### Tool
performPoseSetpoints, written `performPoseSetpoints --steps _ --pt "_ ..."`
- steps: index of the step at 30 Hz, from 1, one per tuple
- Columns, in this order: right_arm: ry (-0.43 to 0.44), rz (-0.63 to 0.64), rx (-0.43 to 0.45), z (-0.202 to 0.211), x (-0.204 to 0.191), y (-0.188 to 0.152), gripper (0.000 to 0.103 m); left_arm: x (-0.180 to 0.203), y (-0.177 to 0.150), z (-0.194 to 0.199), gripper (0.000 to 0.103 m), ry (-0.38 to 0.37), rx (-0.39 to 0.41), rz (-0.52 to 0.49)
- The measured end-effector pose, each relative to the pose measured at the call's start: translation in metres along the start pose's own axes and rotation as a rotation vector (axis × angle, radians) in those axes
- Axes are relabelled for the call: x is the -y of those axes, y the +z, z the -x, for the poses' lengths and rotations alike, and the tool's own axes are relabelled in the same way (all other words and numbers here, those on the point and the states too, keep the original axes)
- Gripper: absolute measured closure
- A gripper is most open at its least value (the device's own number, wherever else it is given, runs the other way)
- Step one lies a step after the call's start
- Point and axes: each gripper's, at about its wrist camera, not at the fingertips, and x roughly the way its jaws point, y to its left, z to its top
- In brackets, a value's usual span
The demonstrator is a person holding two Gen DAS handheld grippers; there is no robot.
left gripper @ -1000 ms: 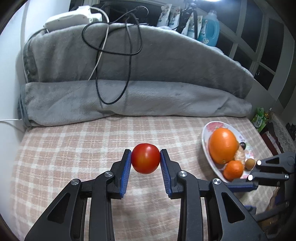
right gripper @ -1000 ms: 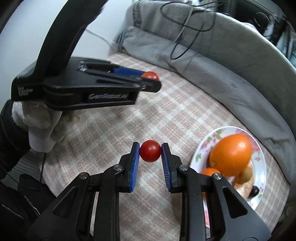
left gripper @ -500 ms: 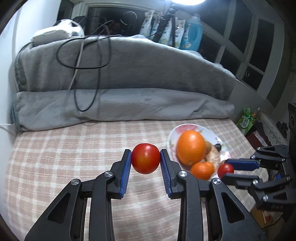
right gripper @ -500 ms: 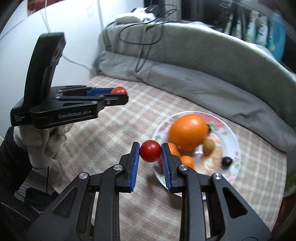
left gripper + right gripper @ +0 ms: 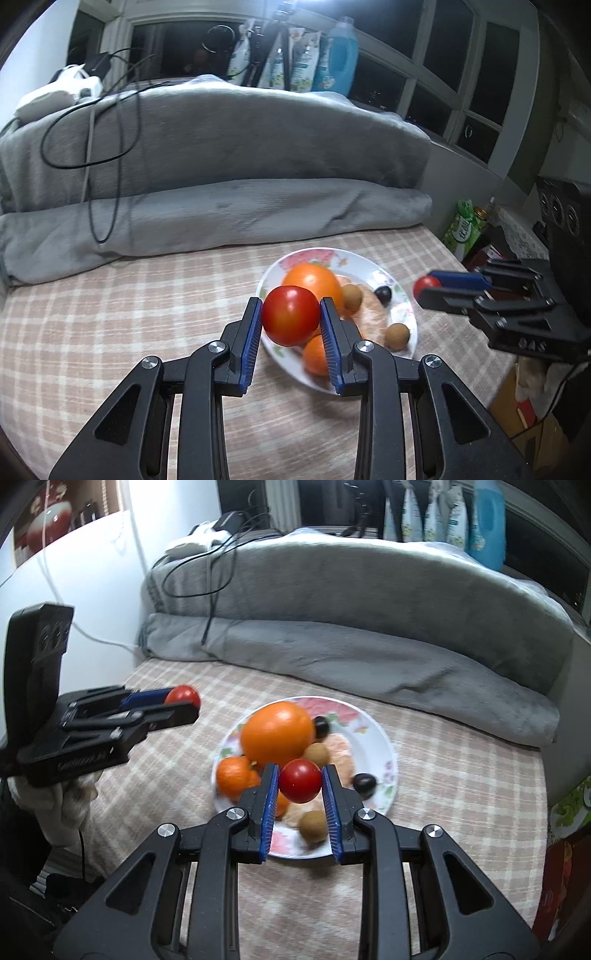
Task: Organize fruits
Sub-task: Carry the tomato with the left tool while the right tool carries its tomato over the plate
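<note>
Step in hand, as I read it: delivery to the floral white plate (image 5: 384, 738) on the checked bed. Left tongs (image 5: 291, 320) pinch the larger red tomato (image 5: 291, 315) over the plate's near rim; right tongs (image 5: 300, 788) pinch the smaller red tomato (image 5: 300, 780) above its middle. Next: lower into a free gap, then release. On the plate: one big orange (image 5: 276, 732), at least one small mandarin (image 5: 233, 777), two brown round fruits, two dark grapes, a peeled pale citrus.

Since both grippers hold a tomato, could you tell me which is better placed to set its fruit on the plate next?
Probably the right gripper: its small tomato appears over the plate, while the left gripper with its tomato hangs beside it.
</note>
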Motion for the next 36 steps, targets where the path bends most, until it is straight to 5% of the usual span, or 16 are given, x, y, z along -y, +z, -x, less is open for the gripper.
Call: performPoseSetpoints --steps 36 --pt "0.068 -0.12 -0.038 -0.064 0.059 0.022 0.078 0.057 0.001 -0.048 0.073 -0.036 -0.082 -0.104"
